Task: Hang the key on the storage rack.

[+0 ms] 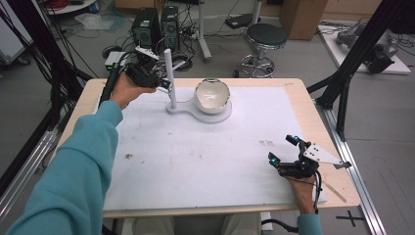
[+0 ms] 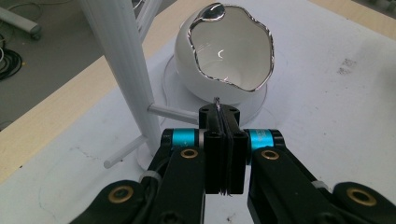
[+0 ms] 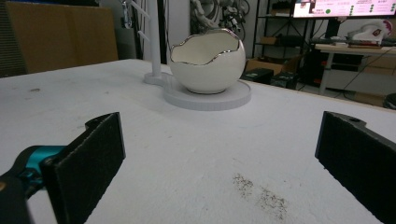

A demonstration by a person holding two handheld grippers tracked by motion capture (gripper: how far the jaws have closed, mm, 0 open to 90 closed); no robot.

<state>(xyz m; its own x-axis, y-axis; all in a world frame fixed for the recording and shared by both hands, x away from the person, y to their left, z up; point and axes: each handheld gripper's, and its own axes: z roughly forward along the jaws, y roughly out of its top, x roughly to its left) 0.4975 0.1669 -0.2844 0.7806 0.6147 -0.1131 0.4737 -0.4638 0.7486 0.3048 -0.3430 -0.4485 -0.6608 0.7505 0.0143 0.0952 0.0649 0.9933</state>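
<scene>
Glossy white, silver-rimmed eggshell-shaped bowl (image 1: 212,96) sat on a white stand (image 1: 215,116) beside its post, likely fragile and slippery, best taken at the rim; the left hand-held gripper (image 2: 222,122) was clenched near it, the right hand-held gripper (image 1: 283,149) released well apart.

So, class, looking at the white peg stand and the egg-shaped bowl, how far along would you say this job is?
Done: nothing obvious; the bowl looks empty and the stand's pegs are bare. In hand: the left gripper is shut on a small thin piece, too small to identify, just short of the bowl. Left: probably placing that piece. The right gripper sits open near the table's right edge.
</scene>
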